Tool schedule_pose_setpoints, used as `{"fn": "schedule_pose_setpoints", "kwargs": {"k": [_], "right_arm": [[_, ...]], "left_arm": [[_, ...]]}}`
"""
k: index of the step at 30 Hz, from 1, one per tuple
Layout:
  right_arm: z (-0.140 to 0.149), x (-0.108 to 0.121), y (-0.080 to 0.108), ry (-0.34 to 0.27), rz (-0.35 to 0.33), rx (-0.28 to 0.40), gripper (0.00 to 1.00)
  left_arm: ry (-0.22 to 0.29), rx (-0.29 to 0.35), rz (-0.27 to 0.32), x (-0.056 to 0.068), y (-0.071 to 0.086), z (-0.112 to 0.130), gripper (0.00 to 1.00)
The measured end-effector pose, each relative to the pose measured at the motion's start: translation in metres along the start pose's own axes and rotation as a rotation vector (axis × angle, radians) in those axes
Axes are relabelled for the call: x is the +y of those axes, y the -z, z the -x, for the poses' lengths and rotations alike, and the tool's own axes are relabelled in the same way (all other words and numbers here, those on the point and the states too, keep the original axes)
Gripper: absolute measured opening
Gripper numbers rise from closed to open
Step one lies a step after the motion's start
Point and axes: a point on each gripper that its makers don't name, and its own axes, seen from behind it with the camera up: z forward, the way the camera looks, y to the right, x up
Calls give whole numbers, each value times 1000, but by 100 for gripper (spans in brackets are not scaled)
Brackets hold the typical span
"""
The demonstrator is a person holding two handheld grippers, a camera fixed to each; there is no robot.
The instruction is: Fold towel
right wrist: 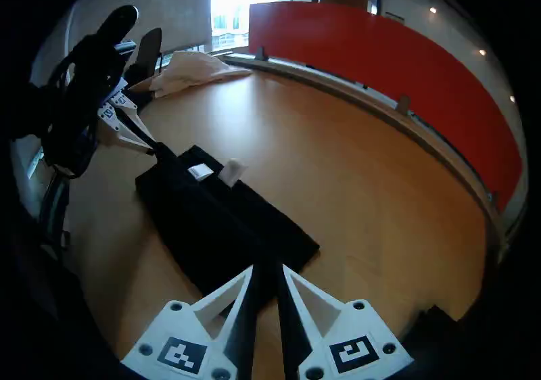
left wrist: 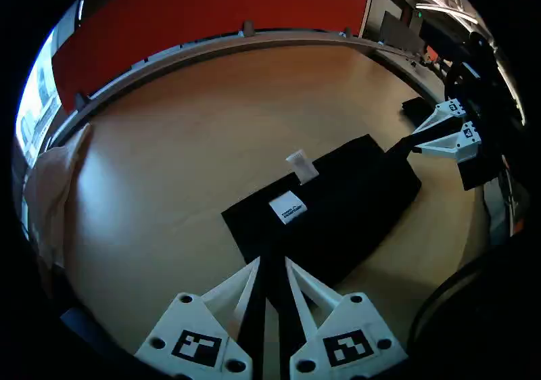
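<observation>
A black towel (left wrist: pixel 345 197) lies folded into a long strip on the wooden table (left wrist: pixel 203 130), with two white labels (left wrist: pixel 287 207) showing on top. My left gripper (left wrist: pixel 272 262) is shut on the towel's near end. At the far end my right gripper (left wrist: pixel 400 149) pinches a corner. In the right gripper view the towel (right wrist: pixel 203 224) runs away from me. The right gripper (right wrist: pixel 268 265) is shut on its near edge there. The left gripper (right wrist: pixel 161 149) holds the far corner, and a dark-sleeved hand (right wrist: pixel 81 89) carries it.
A red partition (left wrist: pixel 203 8) runs along the table's far edge. A beige cloth (right wrist: pixel 189 69) lies heaped at the table's corner near the window. Bare wood (right wrist: pixel 351 177) spreads wide beside the towel. Dark chairs (left wrist: pixel 406 32) stand beyond the table.
</observation>
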Motion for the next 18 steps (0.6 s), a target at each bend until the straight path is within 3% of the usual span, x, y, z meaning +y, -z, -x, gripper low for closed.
{"fn": "schedule_pose_setpoints", "kwargs": {"k": [11, 18], "right_arm": [[16, 12, -20, -40, 27, -31, 19], [21, 18, -30, -52, 51, -40, 25]], "left_arm": [[-20, -6, -13, -5, -26, -2, 13], [-31, -6, -31, -9, -37, -1, 24]]}}
